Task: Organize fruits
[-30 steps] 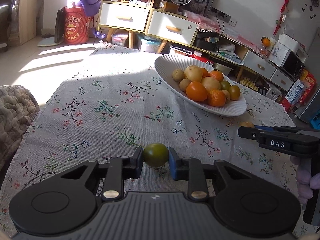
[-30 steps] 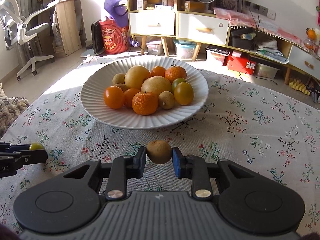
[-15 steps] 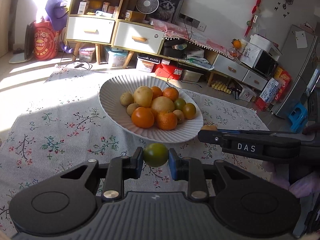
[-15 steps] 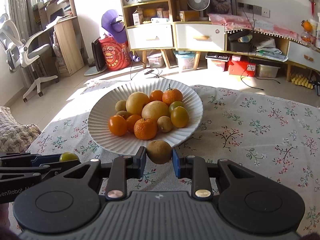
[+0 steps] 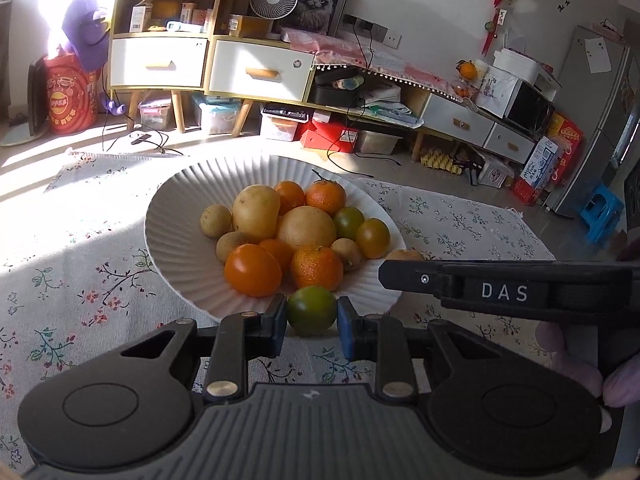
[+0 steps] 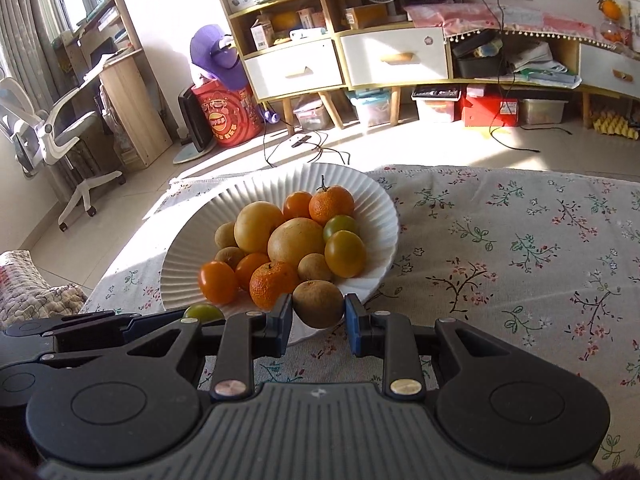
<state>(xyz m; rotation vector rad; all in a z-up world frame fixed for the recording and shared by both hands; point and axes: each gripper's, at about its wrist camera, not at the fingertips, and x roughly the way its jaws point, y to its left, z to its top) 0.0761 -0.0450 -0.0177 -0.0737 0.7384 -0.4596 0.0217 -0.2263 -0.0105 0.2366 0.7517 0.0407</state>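
Left gripper [image 5: 312, 322] pinches a green fruit [image 5: 311, 309] at the plate [image 5: 176, 248] rim; right gripper [image 6: 318, 322], marked "DAS", pinches a brown fruit [image 6: 318, 303] there.

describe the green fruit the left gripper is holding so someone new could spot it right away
Start at the white ribbed plate heaped with fruit on the floral tablecloth. At its near rim, the left gripper pinches a green tomato. It alone is dark green and held off the pile.
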